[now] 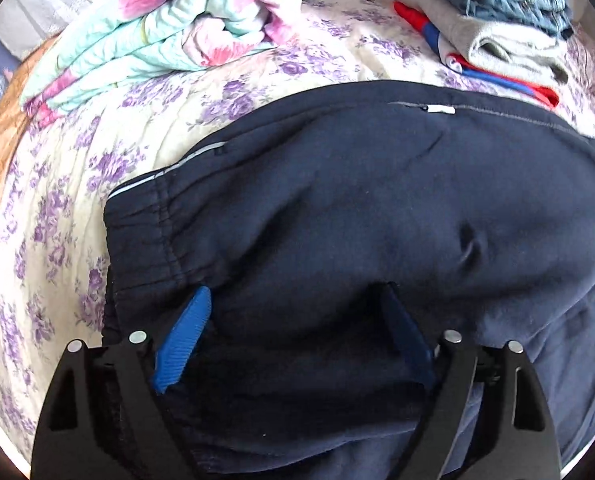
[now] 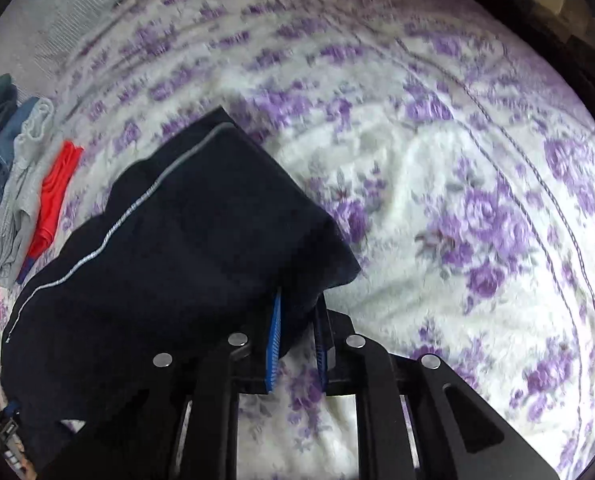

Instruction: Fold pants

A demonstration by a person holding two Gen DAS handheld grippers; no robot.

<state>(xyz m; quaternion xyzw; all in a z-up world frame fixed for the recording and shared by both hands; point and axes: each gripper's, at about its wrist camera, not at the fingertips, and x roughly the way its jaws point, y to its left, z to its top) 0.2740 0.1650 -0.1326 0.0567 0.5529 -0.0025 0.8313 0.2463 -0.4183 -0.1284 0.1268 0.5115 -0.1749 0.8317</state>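
Dark navy pants (image 1: 337, 208) with a grey side stripe lie on the floral bedspread, waistband to the left. My left gripper (image 1: 297, 296) is open, its blue fingers (image 1: 185, 336) spread wide and resting on the pants near the waistband. In the right wrist view the pants (image 2: 169, 232) are lifted and hang from my right gripper (image 2: 299, 304), which is shut on the fabric's edge; the blue fingers (image 2: 274, 344) pinch the cloth above the bed.
The white and purple floral bedspread (image 2: 457, 200) covers the bed. A rolled floral quilt (image 1: 169, 28) lies at the back left. A stack of folded clothes (image 1: 497, 28), grey, blue and red, sits at the back right; it also shows in the right wrist view (image 2: 21, 184).
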